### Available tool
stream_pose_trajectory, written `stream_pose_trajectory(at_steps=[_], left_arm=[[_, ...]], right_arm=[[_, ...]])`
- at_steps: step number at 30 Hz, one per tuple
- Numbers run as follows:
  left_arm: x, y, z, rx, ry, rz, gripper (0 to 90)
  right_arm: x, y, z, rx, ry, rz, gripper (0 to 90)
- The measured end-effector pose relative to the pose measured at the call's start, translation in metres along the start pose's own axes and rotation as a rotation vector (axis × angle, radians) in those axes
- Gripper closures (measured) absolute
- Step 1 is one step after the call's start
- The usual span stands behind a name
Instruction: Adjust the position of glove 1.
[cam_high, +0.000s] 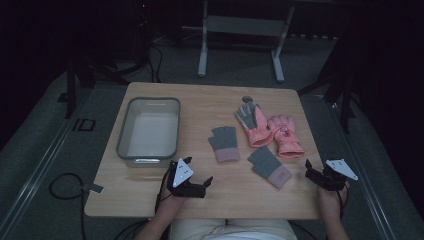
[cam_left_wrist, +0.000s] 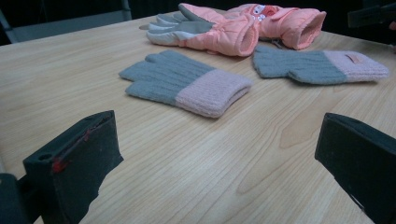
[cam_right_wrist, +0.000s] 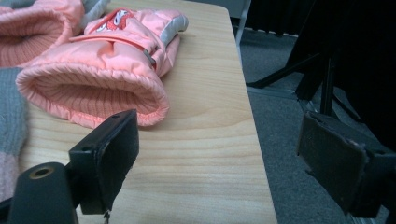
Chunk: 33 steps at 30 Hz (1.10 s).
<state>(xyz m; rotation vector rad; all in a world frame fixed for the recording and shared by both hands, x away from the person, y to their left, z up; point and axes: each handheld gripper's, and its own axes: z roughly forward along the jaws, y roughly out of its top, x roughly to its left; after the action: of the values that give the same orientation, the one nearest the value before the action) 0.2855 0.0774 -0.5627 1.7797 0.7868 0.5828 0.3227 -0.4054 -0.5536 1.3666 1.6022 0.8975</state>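
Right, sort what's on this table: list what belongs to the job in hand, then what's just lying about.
In the job:
- left gripper, jaws open
- right gripper, jaws open
- two grey knit gloves, and
- two pink padded gloves, and
- grey bin, probably where they go

Lying about:
- small round dark thing at the far edge
- frame legs on the floor beyond the table

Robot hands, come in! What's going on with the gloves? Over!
Left gripper open, empty. Right gripper open, empty, at the table's right edge. Two grey knit gloves and two pink padded gloves lie flat, untouched. Grey bin waits left; nothing blocks the way.
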Motion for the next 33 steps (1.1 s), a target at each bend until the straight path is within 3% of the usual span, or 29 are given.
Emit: stream_pose_trajectory(at_steps=[7, 12, 19, 22, 33], left_arm=[[-0.0001, 0.0007, 0.0015, 0.01, 0.0, -0.004, 0.0], [0.0005, 0.0003, 0.0004, 0.005, 0.0, -0.009, 0.0], [0.0011, 0.0003, 0.0008, 0.007, -0.007, -0.013, 0.0], [0.001, 0.0002, 0.0002, 0.007, -0.009, -0.013, 0.0], [0.0004, 0.0003, 0.0004, 0.009, -0.014, -0.008, 0.0]], right_arm=[[0.0006, 0.0, 0.0, -0.001, -0.014, -0.009, 13.2], [-0.0012, 0.0007, 0.0024, 0.041, -0.039, 0.006, 13.5], [-0.003, 0.0003, 0.0015, 0.042, -0.027, 0.028, 13.5], [-0.0047, 0.0007, 0.0025, 0.06, -0.024, 0.064, 13.5], [-0.0049, 0.0018, 0.0017, 0.065, -0.013, 0.059, 13.5]])
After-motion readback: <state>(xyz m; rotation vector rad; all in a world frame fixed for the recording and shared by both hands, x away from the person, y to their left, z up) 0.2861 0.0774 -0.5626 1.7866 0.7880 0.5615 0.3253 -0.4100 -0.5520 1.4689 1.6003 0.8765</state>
